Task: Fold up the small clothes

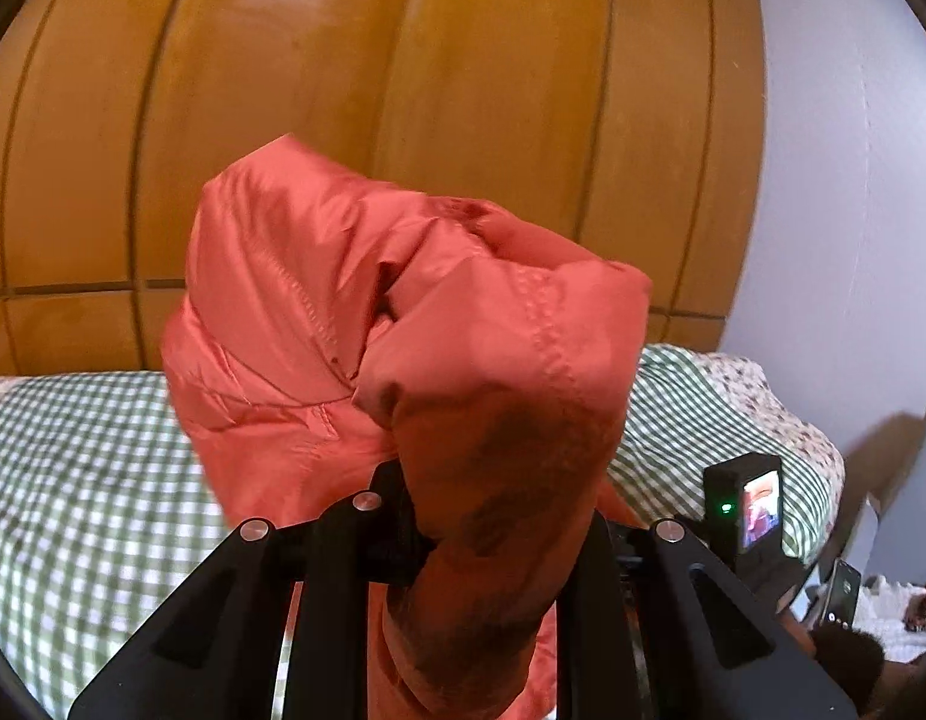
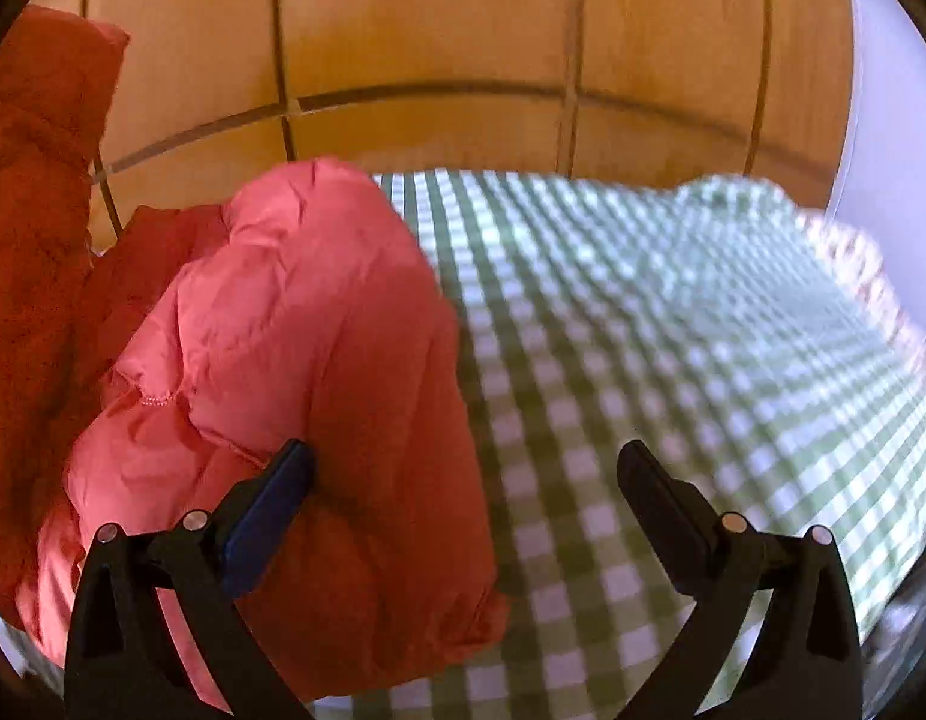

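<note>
A small coral-red padded jacket hangs bunched up in the left wrist view. My left gripper is shut on a fold of it and holds it above the bed; the fabric hides the fingertips. In the right wrist view the same jacket lies in a puffy heap at the left, on the bed. My right gripper is open and empty. Its left finger is against the jacket's side and its right finger is over the checked cover.
The bed carries a green and white checked cover with a floral sheet at its right edge. A wooden wardrobe stands behind the bed. A white wall is at the right, with small clutter on the floor below.
</note>
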Motion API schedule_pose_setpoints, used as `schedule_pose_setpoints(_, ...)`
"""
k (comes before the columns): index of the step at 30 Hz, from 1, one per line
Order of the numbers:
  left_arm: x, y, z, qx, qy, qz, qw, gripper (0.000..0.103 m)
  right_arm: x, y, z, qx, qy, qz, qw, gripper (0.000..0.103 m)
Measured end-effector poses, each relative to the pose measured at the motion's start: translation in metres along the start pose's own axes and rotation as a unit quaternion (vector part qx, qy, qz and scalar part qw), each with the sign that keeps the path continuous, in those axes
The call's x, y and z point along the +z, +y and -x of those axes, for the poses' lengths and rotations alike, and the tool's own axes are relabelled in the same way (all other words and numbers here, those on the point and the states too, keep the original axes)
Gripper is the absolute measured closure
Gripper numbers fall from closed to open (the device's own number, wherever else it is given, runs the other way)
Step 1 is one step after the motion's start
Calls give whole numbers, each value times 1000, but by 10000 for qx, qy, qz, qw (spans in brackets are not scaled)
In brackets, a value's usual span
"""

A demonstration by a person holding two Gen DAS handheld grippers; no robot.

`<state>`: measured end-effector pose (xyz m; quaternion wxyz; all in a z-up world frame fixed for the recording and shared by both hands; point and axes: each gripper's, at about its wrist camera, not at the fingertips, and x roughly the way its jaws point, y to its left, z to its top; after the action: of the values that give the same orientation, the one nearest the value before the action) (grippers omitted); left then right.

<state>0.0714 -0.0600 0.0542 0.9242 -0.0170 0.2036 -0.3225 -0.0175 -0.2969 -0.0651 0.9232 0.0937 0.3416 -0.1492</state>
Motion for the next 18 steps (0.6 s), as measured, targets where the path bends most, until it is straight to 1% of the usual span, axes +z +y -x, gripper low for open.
schedule_pose_setpoints(5, -11, -28, -25, -266, 321, -142, 9990, 86, -15, -7, -4, 381, 132, -313, 9987, 2)
schedule_pose_setpoints(9, -28, -60, -47, -475, 547, -585, 9957, 86, -16, -23, -6, 765, 332, -699, 9941, 2)
schedule_pose_setpoints(11, -37, -70, -57, -558, 634, -727, 9938, 85, -13, -35, -1, 870, 342, -861, 9919, 2)
schedule_pose_setpoints(12, -46, -76, -63, -593, 714, -844, 9921, 85, -12, -40, 5, 841, 267, -920, 9918, 2)
schedule_pose_setpoints(15, -58, -92, -79, -636, 890, -1142, 9874, 85, -2, -67, 40, 362, -324, -1253, 9909, 2)
schedule_pose_setpoints(16, -63, -95, -82, -626, 916, -1232, 9862, 85, 5, -75, 58, 385, -618, -1345, 9882, 2)
schedule_pose_setpoints(18, -69, -100, -87, -644, 904, -1375, 9843, 82, 20, -79, 90, 678, -1149, -1349, 9818, 2)
